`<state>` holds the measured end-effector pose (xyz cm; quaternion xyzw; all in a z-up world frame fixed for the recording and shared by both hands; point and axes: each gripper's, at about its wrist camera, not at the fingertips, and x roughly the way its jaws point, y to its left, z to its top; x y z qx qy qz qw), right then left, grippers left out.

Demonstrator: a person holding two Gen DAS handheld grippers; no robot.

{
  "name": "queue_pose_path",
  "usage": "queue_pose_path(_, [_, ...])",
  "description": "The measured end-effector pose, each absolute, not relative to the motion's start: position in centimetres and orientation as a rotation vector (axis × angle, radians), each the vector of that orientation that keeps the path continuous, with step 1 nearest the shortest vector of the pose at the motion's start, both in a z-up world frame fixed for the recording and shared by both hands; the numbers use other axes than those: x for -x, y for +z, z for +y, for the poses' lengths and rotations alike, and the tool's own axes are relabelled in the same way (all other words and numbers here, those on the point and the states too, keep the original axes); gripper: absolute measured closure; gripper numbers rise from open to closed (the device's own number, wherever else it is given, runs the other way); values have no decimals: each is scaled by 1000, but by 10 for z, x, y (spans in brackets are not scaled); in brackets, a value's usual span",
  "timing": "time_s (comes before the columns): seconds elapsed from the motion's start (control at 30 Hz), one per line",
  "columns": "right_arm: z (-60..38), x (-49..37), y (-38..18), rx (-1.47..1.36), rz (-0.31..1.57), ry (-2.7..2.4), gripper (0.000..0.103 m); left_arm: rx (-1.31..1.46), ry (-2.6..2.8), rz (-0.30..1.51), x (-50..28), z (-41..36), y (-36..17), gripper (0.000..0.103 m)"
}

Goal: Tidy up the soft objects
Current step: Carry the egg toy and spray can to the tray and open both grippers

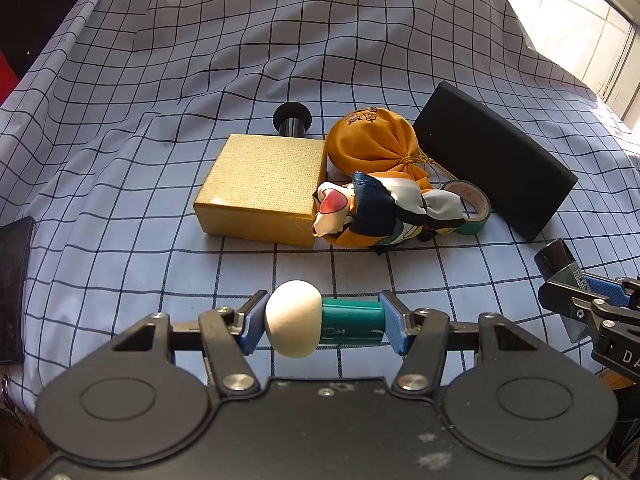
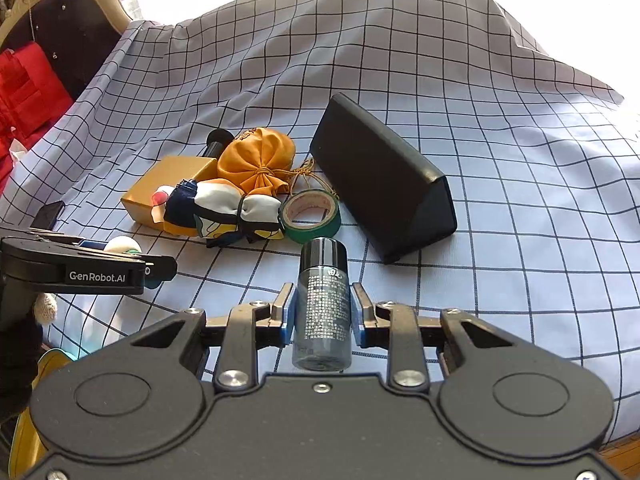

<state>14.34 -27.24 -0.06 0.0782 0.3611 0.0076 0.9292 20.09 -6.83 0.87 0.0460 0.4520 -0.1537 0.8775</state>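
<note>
My left gripper is shut on a makeup sponge with a white head and a green handle, held crosswise above the cloth. My right gripper is shut on a small dark bottle with a black cap, held upright. An orange drawstring pouch and a bunched patterned scarf lie together ahead of both grippers; they also show in the right wrist view, the pouch behind the scarf.
A gold box, a black spool, a green tape roll and a black triangular case lie around the soft things on the checked cloth. The right gripper's side shows at the right edge.
</note>
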Motion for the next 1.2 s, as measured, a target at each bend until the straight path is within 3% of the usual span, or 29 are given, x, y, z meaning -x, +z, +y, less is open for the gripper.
queue_pose_path(0.47, [-248,-51,36,-208,706,44,73,-12,-419,1019,-82,-24,48,47])
queue_pose_path(0.87, [-232,2,32,-222,800,51,73,-53,-448,1098,-3,-7,34,47])
queue_pose_path(1.2, [-244,15,12,-287,896,-38,73,-102,-580,1148,10,-48,16,47])
